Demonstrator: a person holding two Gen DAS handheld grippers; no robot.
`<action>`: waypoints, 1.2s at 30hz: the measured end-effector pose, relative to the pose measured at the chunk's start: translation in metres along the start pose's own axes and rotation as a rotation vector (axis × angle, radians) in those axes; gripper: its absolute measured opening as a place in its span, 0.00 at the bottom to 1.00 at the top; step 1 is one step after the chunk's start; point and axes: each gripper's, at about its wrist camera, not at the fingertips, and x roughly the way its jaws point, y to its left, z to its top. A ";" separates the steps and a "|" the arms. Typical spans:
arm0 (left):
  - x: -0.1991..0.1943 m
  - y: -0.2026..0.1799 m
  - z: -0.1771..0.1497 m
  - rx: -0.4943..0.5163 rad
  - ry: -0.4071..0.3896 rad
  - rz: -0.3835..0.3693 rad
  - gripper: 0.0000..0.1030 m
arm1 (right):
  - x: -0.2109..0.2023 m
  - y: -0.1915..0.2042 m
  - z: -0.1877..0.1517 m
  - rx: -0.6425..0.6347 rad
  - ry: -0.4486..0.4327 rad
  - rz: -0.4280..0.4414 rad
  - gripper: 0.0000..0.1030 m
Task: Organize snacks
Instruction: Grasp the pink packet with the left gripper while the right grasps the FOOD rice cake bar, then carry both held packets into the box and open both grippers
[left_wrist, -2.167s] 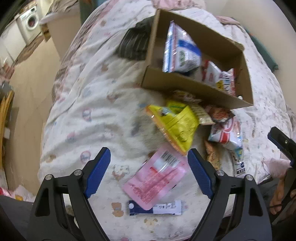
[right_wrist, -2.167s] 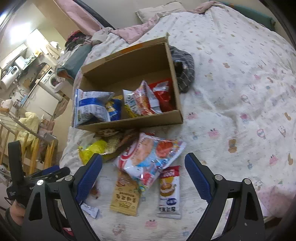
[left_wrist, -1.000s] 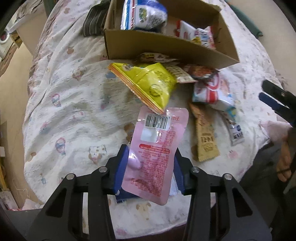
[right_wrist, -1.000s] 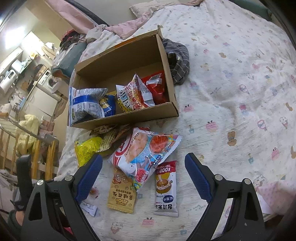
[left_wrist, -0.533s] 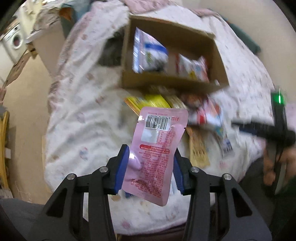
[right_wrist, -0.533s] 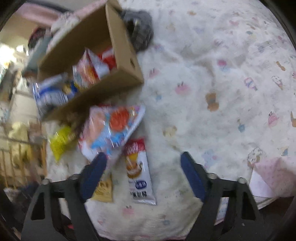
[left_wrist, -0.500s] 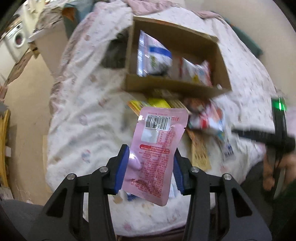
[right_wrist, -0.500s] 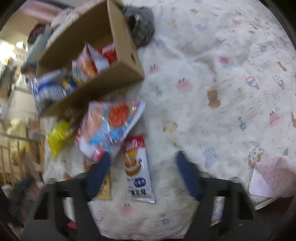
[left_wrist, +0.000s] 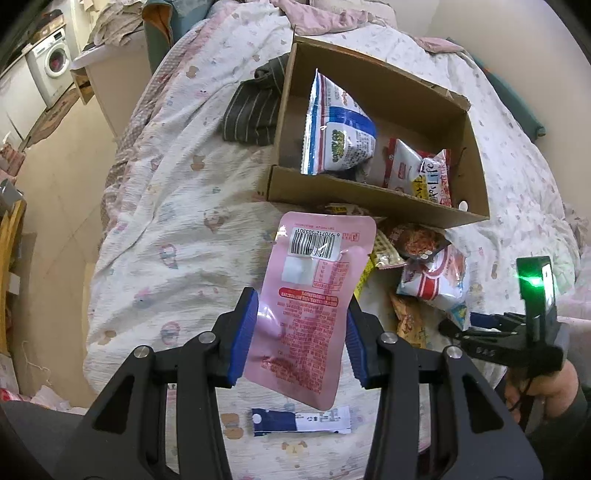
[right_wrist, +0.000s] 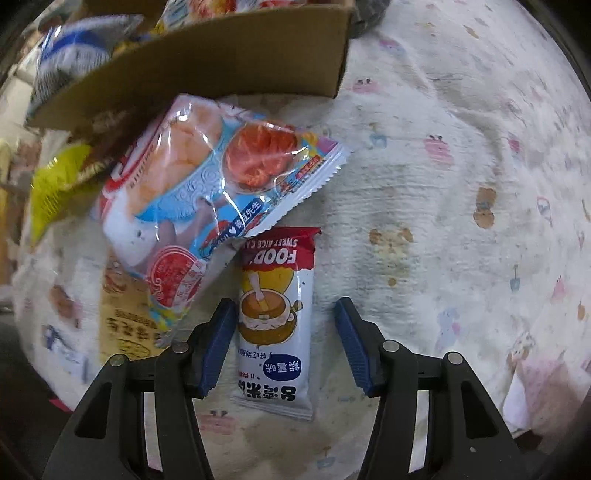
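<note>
Now lower, right gripper (right_wrist: 282, 345) half-open astride the rice cake packet (right_wrist: 275, 325); left gripper (left_wrist: 299, 338) still clamping pink pouch (left_wrist: 314, 302).

Cardboard box (right_wrist: 207, 70) cropped, left blurred

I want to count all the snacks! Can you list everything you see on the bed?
pink pouch: 1, pink, held in the air by the left gripper
cardboard box: 1, brown, on the bed
blue-white bag: 1, standing in the box
rice cake packet: 1, white-red, flat between the right fingers
shrimp chip bag: 1, blue-red, before the box
yellow bag: 1, beside it
blue stick packet: 1, near bed edge
striped cloth: 1, dark, beside the box
left gripper: shut
right gripper: open
</note>
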 end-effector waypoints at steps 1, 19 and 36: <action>0.000 -0.002 -0.001 0.003 -0.001 -0.002 0.39 | -0.001 0.000 -0.001 -0.009 -0.005 -0.012 0.48; 0.004 -0.015 -0.006 0.049 -0.027 0.048 0.39 | -0.083 -0.081 -0.035 0.308 -0.370 0.086 0.34; -0.030 -0.025 0.016 0.036 -0.115 0.001 0.39 | -0.153 -0.028 -0.010 0.183 -0.610 0.272 0.34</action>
